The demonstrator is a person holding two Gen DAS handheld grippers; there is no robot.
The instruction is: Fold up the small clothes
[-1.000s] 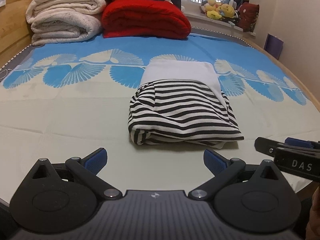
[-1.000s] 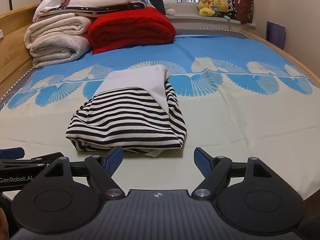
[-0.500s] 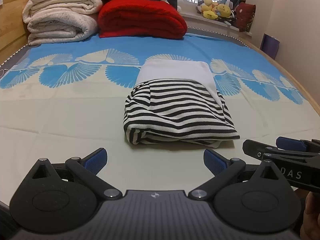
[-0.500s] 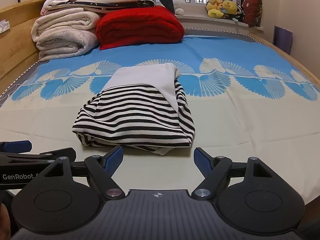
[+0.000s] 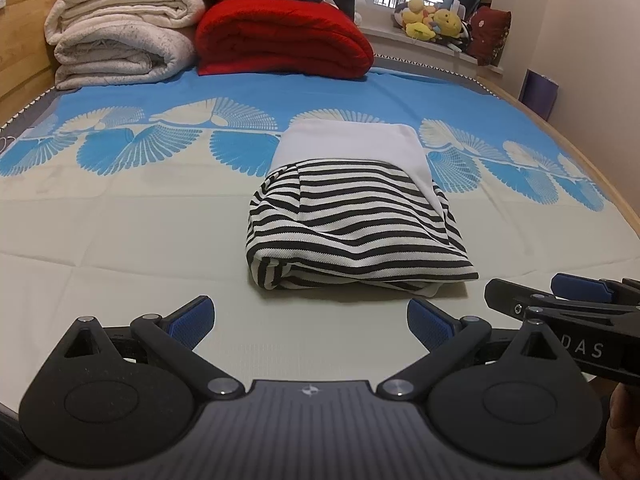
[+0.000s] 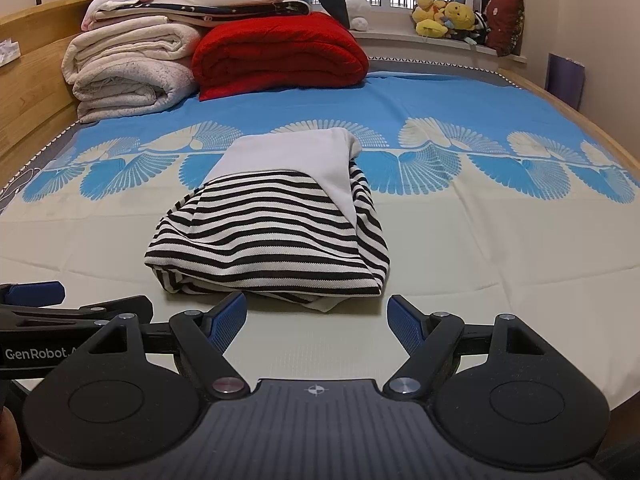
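A small black-and-white striped garment with a white part (image 5: 352,216) lies folded in a compact bundle on the bed, white part at its far end; it also shows in the right wrist view (image 6: 276,232). My left gripper (image 5: 310,320) is open and empty, just short of the bundle's near edge and a little to its left. My right gripper (image 6: 316,316) is open and empty, right in front of the bundle's near edge. The right gripper shows from the side in the left wrist view (image 5: 560,300), and the left gripper in the right wrist view (image 6: 40,300).
The bed sheet (image 5: 120,240) is cream near me and blue with a fan pattern farther off. Folded white blankets (image 5: 120,44) and a red quilt (image 5: 280,40) are stacked at the head. Plush toys (image 5: 432,24) sit on the window sill. A wooden bed rim (image 6: 580,116) runs along the right.
Both grippers have moved a little closer to the bundle and stayed open. The garment has not moved.
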